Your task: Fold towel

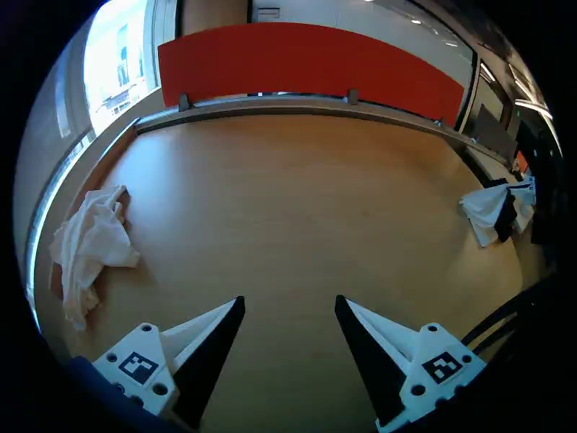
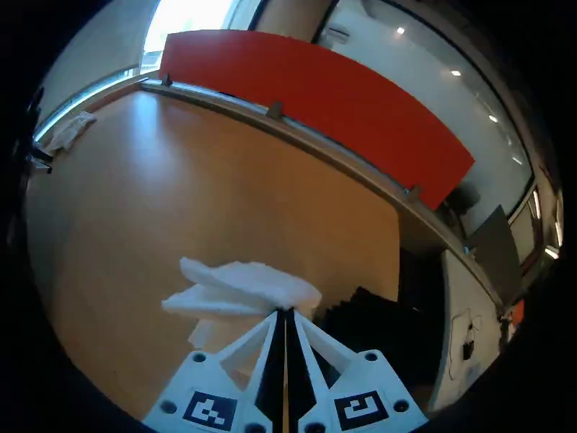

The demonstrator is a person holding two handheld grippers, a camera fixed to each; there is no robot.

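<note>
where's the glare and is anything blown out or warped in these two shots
Left gripper view: the window is blown out white, and the red divider bows from fisheye distortion. Right gripper view: window light leaves a pale sheen on the table; the near towel looks sharp, its folds lightly shaded.

table (image 1: 288,195): crumpled towel (image 1: 90,249) on left edge; second towel (image 1: 479,206) at right edge; panel (image 1: 310,65) behind.

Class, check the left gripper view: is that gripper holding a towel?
No, the left gripper is open over the table with nothing between its fingers, and the crumpled towel lies off to one side.
</note>
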